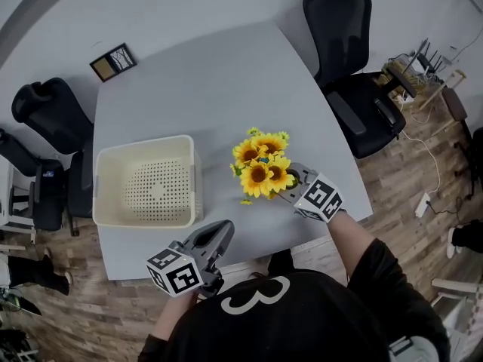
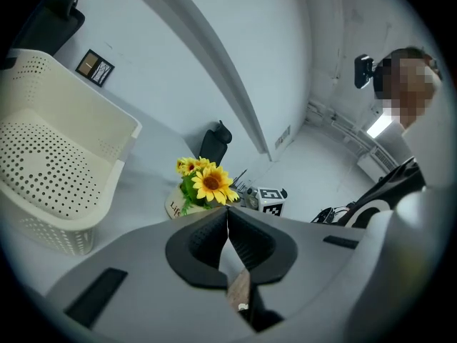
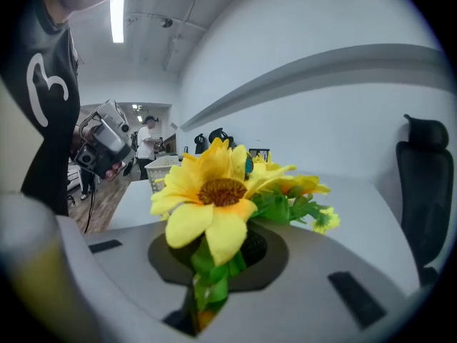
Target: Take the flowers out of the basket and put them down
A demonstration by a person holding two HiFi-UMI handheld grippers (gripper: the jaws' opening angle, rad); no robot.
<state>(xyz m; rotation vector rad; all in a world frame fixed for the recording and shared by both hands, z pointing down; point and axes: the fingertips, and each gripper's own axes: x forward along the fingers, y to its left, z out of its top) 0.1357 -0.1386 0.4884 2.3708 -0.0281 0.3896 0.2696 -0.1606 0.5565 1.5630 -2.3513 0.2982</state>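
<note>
A bunch of yellow sunflowers [image 1: 263,166] with green leaves stands on the grey table [image 1: 196,89], right of the cream perforated basket [image 1: 143,143], which holds nothing. My right gripper [image 1: 290,183] is shut on the bunch's green stem, and the blooms [image 3: 214,191] fill the right gripper view. In the left gripper view the flowers [image 2: 207,184] sit in a small cream pot [image 2: 173,206] that looks set down on the table. My left gripper [image 1: 223,231] hovers at the table's front edge, jaws shut with nothing between them [image 2: 227,216].
A small framed picture [image 1: 113,61] lies at the table's far left corner. Black office chairs stand at the far right [image 1: 351,59] and at the left [image 1: 49,115]. Cables and a power strip [image 1: 423,202] lie on the wooden floor at the right.
</note>
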